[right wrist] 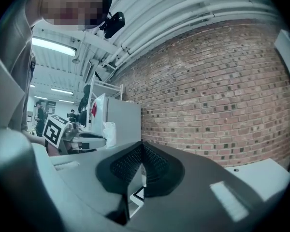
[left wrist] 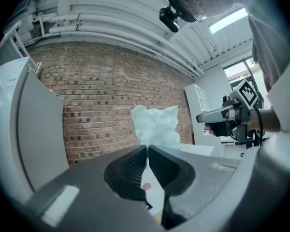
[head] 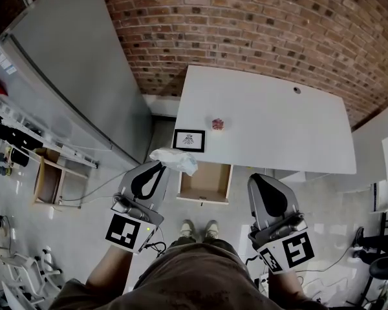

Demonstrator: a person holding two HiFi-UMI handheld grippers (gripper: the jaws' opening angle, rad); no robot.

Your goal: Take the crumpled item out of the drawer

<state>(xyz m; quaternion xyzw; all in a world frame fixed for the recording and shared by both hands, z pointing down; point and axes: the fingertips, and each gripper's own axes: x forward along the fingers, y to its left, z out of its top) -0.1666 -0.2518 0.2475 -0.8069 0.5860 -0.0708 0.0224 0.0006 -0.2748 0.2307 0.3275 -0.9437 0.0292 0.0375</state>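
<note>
A crumpled white wad [head: 174, 159] hangs above and left of the open wooden drawer [head: 205, 183], pinched in my left gripper [head: 160, 165]. In the left gripper view the wad [left wrist: 156, 125] sticks out past the closed jaw tips [left wrist: 147, 148]. The drawer looks empty inside. My right gripper [head: 253, 179] hovers right of the drawer, jaws shut with nothing between them [right wrist: 141, 145]. From the right gripper view the wad [right wrist: 109, 133] shows far left, held by the other gripper.
A white table [head: 265, 118] stands against the brick wall, carrying a small pink object [head: 218, 123] and a framed picture [head: 189, 140] near its front left corner. A grey cabinet [head: 71, 63] rises at left. My shoes [head: 199, 228] stand below the drawer.
</note>
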